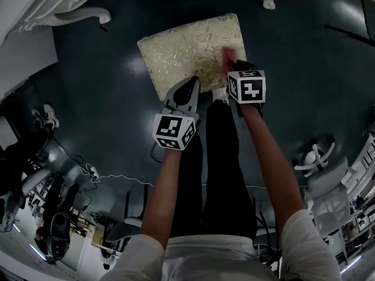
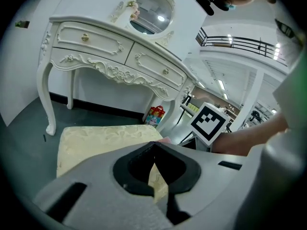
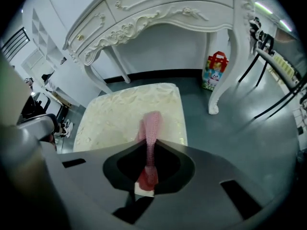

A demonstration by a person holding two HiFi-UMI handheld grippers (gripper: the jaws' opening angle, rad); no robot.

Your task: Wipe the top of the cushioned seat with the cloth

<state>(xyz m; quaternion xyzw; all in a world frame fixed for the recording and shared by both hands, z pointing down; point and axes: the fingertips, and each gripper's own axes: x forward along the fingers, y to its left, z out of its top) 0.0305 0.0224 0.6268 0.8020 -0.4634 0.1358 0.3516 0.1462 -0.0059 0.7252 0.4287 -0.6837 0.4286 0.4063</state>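
Note:
The cushioned seat [image 1: 181, 45] is a cream, patterned square pad low on the dark floor. A pink cloth [image 1: 227, 56] lies on its near right part, with my right gripper [image 1: 235, 68] shut on it. In the right gripper view the cloth [image 3: 151, 126] runs as a narrow strip from between the jaws out onto the seat [image 3: 115, 116]. My left gripper [image 1: 187, 89] hovers over the seat's near edge, left of the right one. Its jaws [image 2: 154, 150] meet with nothing in them, and the seat [image 2: 96, 138] lies just beyond.
A white carved dressing table [image 2: 115, 51] stands behind the seat, with legs [image 3: 218, 92] at either side. A red gift bag [image 3: 214, 71] sits under it. A white office chair [image 1: 319, 171] is at right, and cables [image 1: 117, 177] trail over the floor at left.

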